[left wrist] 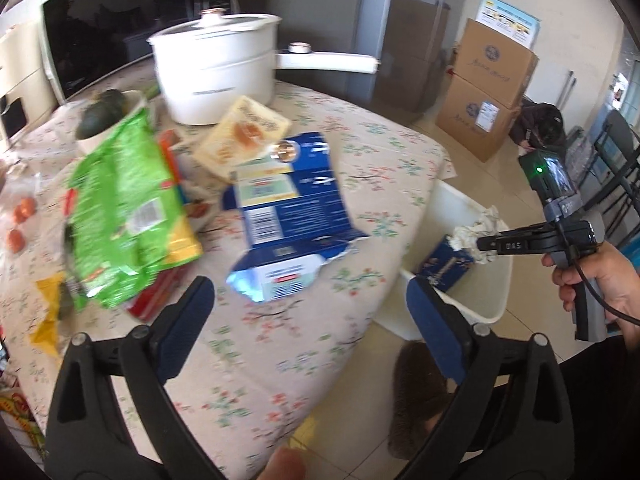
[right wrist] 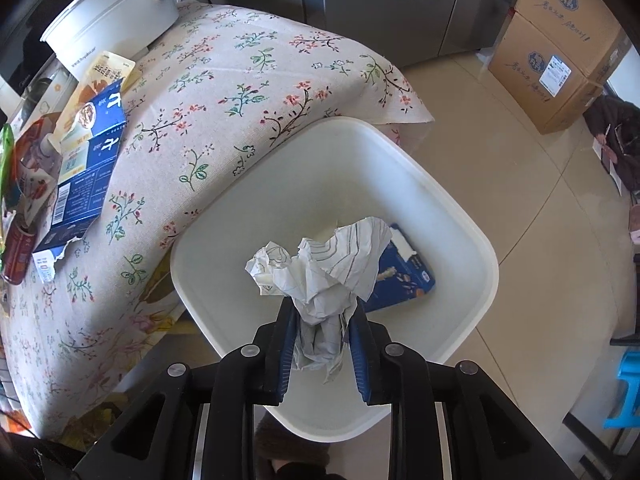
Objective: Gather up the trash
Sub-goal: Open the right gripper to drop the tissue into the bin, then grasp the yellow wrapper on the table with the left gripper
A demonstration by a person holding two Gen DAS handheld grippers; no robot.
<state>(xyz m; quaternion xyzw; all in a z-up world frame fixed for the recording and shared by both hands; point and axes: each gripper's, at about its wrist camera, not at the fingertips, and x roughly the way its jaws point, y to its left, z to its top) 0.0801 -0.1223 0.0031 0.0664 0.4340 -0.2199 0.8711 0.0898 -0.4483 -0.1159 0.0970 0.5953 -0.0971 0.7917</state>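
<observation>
Hanging over the white bin (right wrist: 440, 184), the right tongs (right wrist: 322, 346) are clamped on a crumpled wad of paper (right wrist: 320, 268), which sits directly above the bin's open mouth but has not been let go. One piece is already inside: a dark blue box (right wrist: 404, 276) lies on the bin floor. The left tongs (left wrist: 308, 316) stand wide apart with nothing between them, poised above the floral-clothed surface (left wrist: 380, 152) near its edge. Plenty remains there: a torn, flattened blue carton (left wrist: 288, 208), a green snack bag (left wrist: 120, 208), a yellow packet (left wrist: 244, 132) and, under the bag, what may be a red can, though blur makes that uncertain. By my reckoning the job is barely begun, with one item binned, one about to drop, and several wrappers left to fetch.
</observation>
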